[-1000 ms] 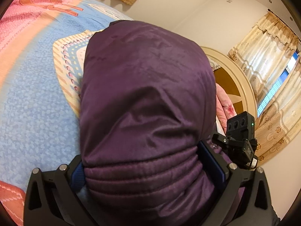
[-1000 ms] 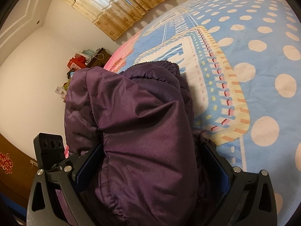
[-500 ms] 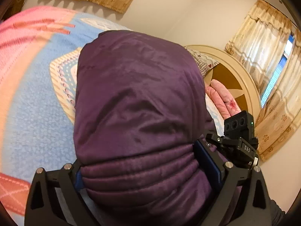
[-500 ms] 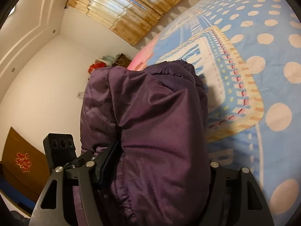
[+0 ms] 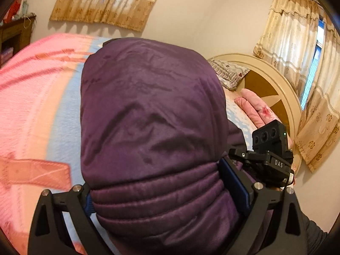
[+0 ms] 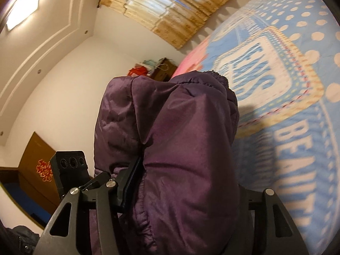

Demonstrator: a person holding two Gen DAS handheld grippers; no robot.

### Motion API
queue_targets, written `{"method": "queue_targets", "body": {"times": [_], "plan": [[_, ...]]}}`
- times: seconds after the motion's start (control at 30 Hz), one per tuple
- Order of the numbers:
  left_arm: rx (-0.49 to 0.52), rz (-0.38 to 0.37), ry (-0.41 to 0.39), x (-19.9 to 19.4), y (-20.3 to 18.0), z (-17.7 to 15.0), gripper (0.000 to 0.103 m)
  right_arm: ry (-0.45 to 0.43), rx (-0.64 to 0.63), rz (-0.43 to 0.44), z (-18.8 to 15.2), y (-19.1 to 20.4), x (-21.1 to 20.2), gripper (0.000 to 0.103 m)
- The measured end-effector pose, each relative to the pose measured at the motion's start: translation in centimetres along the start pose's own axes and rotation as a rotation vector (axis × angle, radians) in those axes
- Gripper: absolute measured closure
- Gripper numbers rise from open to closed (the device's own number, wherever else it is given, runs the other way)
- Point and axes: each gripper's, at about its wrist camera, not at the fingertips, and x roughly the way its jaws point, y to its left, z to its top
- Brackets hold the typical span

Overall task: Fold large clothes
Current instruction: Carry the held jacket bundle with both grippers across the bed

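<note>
Left wrist shows headboard (image 5: pixel 274 78), left tool (image 5: pixel 167 195) clamped on purple jacket (image 5: pixel 148 116); right wrist shows right tool (image 6: pixel 182 182) closing on it.

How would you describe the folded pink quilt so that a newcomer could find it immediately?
Start at the round cream headboard of the bed. The pink quilt lies folded at its foot, below a striped pillow; unlike the flat pink-and-blue blanket, it is puffy and flower-printed.

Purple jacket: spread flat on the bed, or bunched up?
Bunched. The purple jacket fills the left gripper; in the right gripper, jaws closing, it bulges in thick folds above the blanket.
</note>
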Motion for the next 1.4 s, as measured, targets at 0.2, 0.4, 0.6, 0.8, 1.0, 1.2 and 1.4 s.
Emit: {"method": "queue_targets", "body": {"times": [0.2,0.4,0.6,0.8,1.0,1.2,1.4], "plan": [[0.031,0.069,-0.048,-3.3,0.5,-0.9,0.004,0.008,-0.026,0.079,-1.6,3.0,1.6,0.045],[0.047,0.151,-0.095,-6.1,1.2,-2.0,0.004,0.04,-0.05,0.148,-3.3,5.4,4.5,0.045],[0.005,0.185,-0.129,-8.3,3.4,-3.1,0.004,0.104,-0.098,0.166,-4.1,8.4,8.3,0.046],[-0.018,0.227,-0.168,-10.5,4.6,-3.4,0.004,0.152,-0.118,0.207,-4.5,10.4,12.2,0.046],[-0.052,0.266,-0.199,-12.3,5.7,-4.0,0.004,0.209,-0.14,0.238,-5.0,12.7,16.0,0.046],[-0.08,0.295,-0.226,-13.8,6.7,-4.7,0.004,0.25,-0.16,0.264,-5.6,14.3,18.7,0.046],[-0.111,0.319,-0.249,-15.4,8.1,-5.9,0.004,0.29,-0.173,0.284,-6.3,15.6,21.3,0.046]]}}
